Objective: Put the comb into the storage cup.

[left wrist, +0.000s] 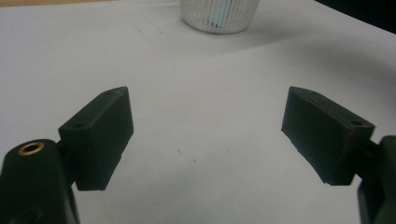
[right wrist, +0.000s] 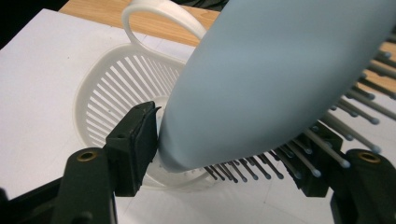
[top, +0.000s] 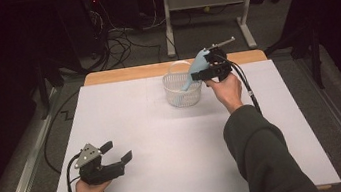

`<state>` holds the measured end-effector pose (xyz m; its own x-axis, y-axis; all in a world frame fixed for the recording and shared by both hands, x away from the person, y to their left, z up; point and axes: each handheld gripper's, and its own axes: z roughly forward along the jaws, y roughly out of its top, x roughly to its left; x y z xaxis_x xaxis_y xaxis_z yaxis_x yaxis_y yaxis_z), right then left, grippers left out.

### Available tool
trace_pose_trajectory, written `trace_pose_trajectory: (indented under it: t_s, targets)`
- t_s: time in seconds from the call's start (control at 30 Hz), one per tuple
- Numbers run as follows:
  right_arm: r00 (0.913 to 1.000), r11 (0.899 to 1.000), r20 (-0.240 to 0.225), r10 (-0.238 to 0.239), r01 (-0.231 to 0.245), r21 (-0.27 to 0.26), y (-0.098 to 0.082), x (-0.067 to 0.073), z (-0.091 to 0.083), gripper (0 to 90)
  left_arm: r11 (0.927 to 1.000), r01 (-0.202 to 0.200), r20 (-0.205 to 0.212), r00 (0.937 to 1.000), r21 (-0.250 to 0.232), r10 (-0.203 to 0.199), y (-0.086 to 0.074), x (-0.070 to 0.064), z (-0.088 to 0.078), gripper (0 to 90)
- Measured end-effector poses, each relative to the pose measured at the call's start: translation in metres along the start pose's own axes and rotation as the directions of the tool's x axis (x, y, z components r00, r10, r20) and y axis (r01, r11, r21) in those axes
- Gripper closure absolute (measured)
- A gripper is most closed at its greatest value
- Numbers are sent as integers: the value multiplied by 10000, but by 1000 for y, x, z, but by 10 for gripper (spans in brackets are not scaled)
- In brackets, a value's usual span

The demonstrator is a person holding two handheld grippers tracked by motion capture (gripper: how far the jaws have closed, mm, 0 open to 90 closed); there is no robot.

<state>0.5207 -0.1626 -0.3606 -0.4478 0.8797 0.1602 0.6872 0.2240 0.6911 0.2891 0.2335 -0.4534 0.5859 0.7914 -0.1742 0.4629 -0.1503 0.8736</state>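
Right gripper view: hairbrush (right wrist: 280,79) between right tongs (right wrist: 229,154), over basket (right wrist: 107,88).

Hairbrush (top: 198,65) tip in basket (top: 179,97) at table (top: 165,142) rear-ctr; left hand-held gripper (top: 117,152) front-left.

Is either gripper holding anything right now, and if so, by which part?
The right gripper has a light blue hairbrush between its jaws at the bristled head, handle pointing down into the white basket. The left gripper is open, holding nothing.
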Motion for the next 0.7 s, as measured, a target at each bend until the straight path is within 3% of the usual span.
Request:
trace_pose_trajectory:
  t_s: [0.7]
  targets:
    - [9997, 10000, -240, 76, -77, -49, -14, -6, 1, 323, 10000, 5, -68, 10000, -29, -5, 0, 0, -1, 159]
